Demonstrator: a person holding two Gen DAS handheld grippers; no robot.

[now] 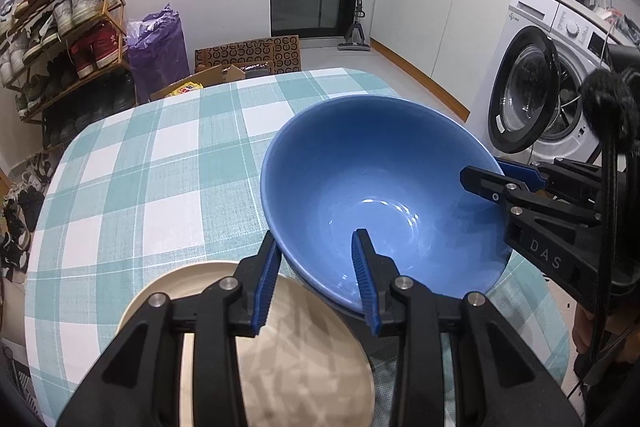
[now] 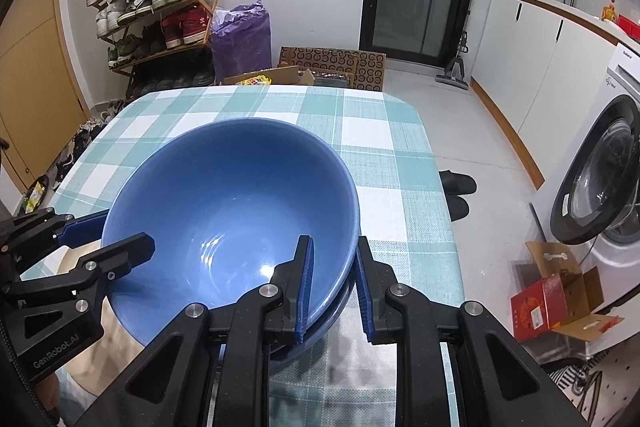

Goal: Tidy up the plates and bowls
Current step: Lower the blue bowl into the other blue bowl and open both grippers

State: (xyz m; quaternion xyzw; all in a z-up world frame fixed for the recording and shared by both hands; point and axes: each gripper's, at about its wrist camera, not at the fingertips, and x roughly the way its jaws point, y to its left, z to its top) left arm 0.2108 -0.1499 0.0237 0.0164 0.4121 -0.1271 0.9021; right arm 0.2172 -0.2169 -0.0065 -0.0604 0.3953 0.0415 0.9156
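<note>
The glossy blue ceramic bowl (image 1: 384,195) sits centre-frame, tilted, gripped at opposite rims: left gripper (image 1: 318,279) clenched on its near-left edge, right gripper (image 2: 334,285) clamped on the right edge. A round beige plate (image 1: 304,347) lies lower left. The teal-checked tablecloth (image 1: 160,163) stretches open beyond, upper left.
</note>
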